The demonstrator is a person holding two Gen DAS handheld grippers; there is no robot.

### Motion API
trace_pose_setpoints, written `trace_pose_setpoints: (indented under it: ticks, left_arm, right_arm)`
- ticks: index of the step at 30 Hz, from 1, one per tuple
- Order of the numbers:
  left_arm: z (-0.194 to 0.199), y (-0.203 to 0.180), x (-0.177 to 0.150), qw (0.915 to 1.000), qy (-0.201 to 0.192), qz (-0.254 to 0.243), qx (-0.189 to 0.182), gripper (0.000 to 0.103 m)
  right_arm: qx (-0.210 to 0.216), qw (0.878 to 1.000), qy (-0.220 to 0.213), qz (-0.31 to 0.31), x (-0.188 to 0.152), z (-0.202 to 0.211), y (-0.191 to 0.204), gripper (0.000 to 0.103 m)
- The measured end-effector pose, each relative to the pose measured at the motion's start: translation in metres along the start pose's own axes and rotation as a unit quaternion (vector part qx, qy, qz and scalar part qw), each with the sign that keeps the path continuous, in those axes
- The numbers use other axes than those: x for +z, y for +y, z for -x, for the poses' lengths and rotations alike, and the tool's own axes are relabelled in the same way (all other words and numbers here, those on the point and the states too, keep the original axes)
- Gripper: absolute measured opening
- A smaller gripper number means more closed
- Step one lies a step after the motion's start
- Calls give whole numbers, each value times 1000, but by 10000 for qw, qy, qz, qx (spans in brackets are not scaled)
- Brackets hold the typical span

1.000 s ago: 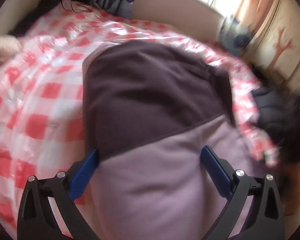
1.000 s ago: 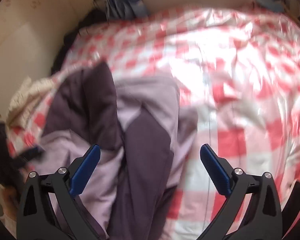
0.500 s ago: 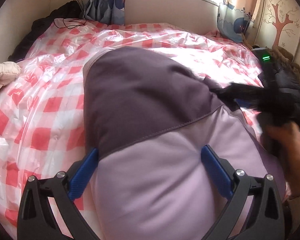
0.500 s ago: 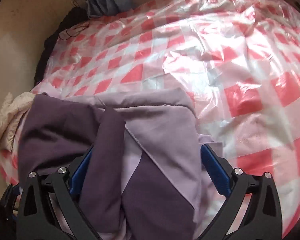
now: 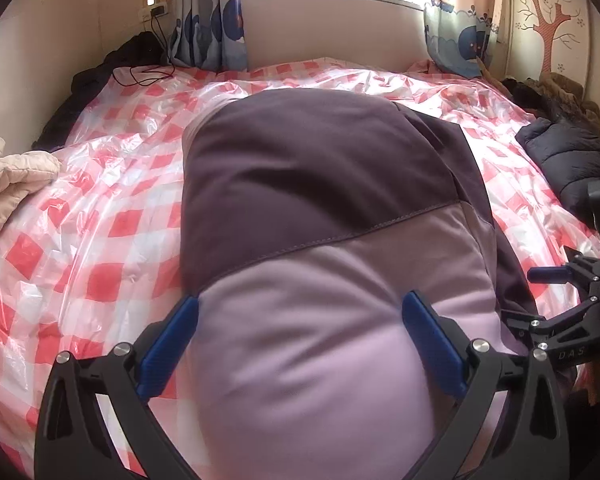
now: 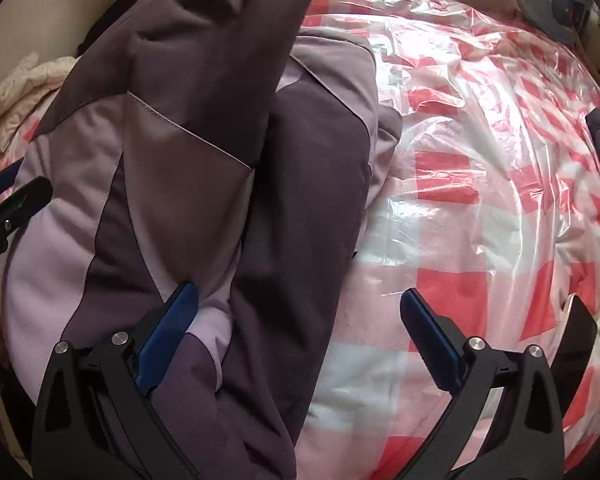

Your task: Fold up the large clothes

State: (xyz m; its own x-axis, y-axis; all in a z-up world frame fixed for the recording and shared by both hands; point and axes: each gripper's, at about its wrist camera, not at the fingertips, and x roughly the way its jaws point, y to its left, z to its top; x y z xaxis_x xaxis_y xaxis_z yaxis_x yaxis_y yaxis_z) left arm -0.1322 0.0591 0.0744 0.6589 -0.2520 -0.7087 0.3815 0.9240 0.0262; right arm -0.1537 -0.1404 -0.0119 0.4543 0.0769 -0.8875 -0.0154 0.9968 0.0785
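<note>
Left gripper [image 5: 298,340] open over purple jacket [image 5: 320,208] | right gripper [image 6: 298,326] open | checkered bed cover [image 6: 480,160]

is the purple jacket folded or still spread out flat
Partly folded. In the right wrist view the purple jacket lies as a narrow bundle on the checkered cover, with dark and lilac panels overlapped lengthwise down its middle.

Both grippers, the left gripper [image 5: 300,336] and the right gripper [image 6: 298,332], share one build: black skeletal arms with triangular cut-outs, silver screws at the joints, and blue pads [image 5: 168,344] lining the fingertips. Seen from the left, the right gripper's body bears white letters "DAS" and a green light.
</note>
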Motion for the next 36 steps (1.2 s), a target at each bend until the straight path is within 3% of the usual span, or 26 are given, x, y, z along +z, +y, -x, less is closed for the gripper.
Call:
trace_pose_setpoints:
  ticks: [3, 4, 9, 12, 15, 17, 19, 22, 25, 27, 29, 32, 34, 36]
  left_arm:
    - [1, 0, 0, 9999, -34, 11, 96, 97]
    - [1, 1, 1, 9999, -54, 29, 124, 97]
    - [2, 4, -2, 9999, -150, 35, 76, 97]
    - [4, 2, -4, 9996, -223, -32, 155, 97]
    - [5, 0, -6, 9994, -292, -87, 180, 97]
    - [5, -2, -6, 9995, -305, -73, 93, 97]
    - [4, -6, -5, 9994, -270, -184, 119, 97]
    - [5, -9, -8, 9987, -328, -316, 234, 97]
    - [7, -4, -11, 9988, -383, -246, 189, 97]
    - [7, -2, -11, 9989, -388, -206, 157, 97]
    - [8, -3, -12, 9988, -404, -223, 186, 97]
    - [7, -5, -13, 9989, -371, -280, 75, 97]
    - [9, -11, -15, 9982, -415, -379, 196, 97]
    - [12, -13, -15, 9974, -442, -450, 357, 97]
  right_arm:
    - [398, 9983, 293, -303, 10, 4, -18, 97]
    - [360, 9984, 178, -396, 17, 15, -23, 96]
    - [356, 9911, -1043, -751, 65, 63, -30, 97]
    - [325, 9852, -1353, -1005, 102, 50, -34, 97]
    - [464, 9836, -1060, -1383, 124, -4, -50, 97]
    - [675, 9868, -494, -1387, 117, -66, -53, 97]
    - [935, 9815, -376, -1627, 111, -78, -62, 97]
    - [798, 9834, -321, -1597, 112, -52, -66, 97]
    - [906, 9837, -806, -1330, 90, 8, -59, 97]
    - [977, 9846, -909, -1133, 68, 38, -50, 97]
    - [952, 9887, -721, -911, 43, 51, -43, 97]
    - [367, 9988, -25, -323, 6, 23, -28, 97]
    - [811, 9931, 108, -839, -4, 8, -46, 97]
    - [1573, 9752, 78, -1553, -9, 10, -70, 97]
